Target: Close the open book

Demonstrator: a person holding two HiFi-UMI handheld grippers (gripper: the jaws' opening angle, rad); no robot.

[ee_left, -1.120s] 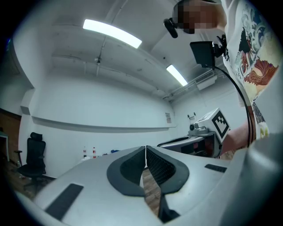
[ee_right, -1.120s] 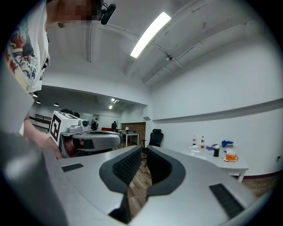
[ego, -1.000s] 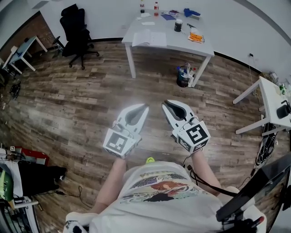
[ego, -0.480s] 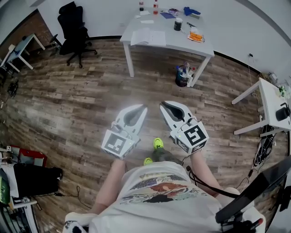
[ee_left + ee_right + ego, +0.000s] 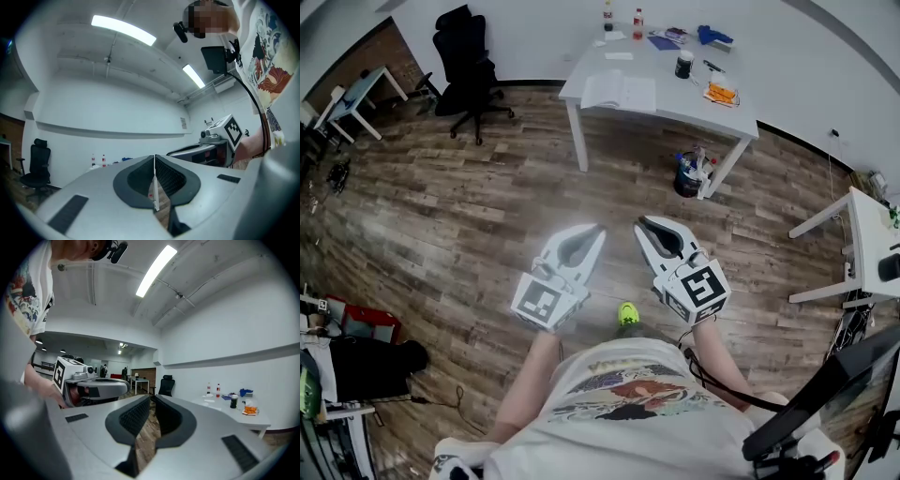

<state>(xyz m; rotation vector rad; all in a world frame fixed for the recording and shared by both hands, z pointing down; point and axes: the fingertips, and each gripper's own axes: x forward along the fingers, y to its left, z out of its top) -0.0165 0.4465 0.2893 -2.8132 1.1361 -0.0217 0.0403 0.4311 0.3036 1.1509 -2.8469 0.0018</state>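
**Both grippers shut and empty; the open book lies far off on the white table**

The left gripper (image 5: 593, 229) and the right gripper (image 5: 643, 224) are held side by side, pointing level out over the floor (image 5: 441, 216), a spread of brown wood-grain planks. Each is a smooth grey shell tapering to a rounded tip. At its back end each carries a white cube (image 5: 539, 302) printed with a black square pattern.

In the left gripper view the jaws are pressed together. The dark ribbed pads bow outward behind the tips and meet along a thin pale seam, with nothing between them. In the right gripper view the jaws are likewise drawn together at the tips, their black cross-hatched pads bare and pinching nothing.

The book (image 5: 620, 91) lies open and flat with its two white pages spread, near the front left corner of a white rectangular table (image 5: 694, 101) on slim straight legs. It is well apart from both grippers, across the floor.

Farther back on the tabletop stand two small bottles (image 5: 607, 15) and a dark cylindrical cup (image 5: 682, 64). A dark round bin (image 5: 687, 176), stuffed full, sits on the floor beside a table leg. A black swivel chair (image 5: 467, 70) on castors stands left of the table. A neon-green shoe (image 5: 627, 312) shows just below the grippers.
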